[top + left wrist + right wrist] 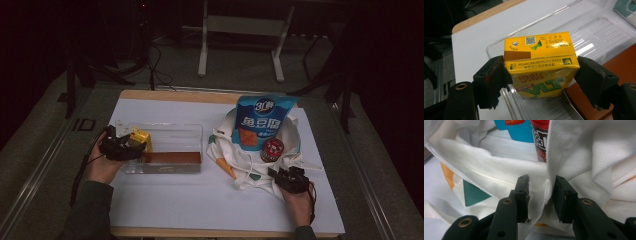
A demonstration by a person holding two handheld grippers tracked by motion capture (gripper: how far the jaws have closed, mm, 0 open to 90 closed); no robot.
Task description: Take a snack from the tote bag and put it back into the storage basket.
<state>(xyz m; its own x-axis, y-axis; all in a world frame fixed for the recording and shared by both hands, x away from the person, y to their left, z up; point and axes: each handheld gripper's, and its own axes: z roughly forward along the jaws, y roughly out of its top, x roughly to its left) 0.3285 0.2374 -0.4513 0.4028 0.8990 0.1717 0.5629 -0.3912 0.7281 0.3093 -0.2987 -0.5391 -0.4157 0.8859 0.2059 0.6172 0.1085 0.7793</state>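
In the high view, the left gripper (131, 145) is holding a yellow rectangular drink carton (140, 138) at the left end of a clear plastic bin (172, 134), left of centre on the white worktop (200, 200). A rust-brown slab (171, 158) is lying along the bin's near side. Right of centre, a white cloth tote bag with orange and teal patches (240, 165) is slumping around a blue stand-up snack pouch (262, 120) and a red round can (272, 149), while the right gripper (285, 177) is sitting at its lower edge.

In the left gripper view, the fingers (492, 75) are clamping the carton (541, 67) by its two ends over the bin's corner (599, 32) — probably so it can go in flat.

In the right gripper view, the fingers (522, 192) are standing partly apart around a fold of the tote's rim (547, 192); the right one is touching the cloth, the left is clear — seemingly steadying the bag's mouth.
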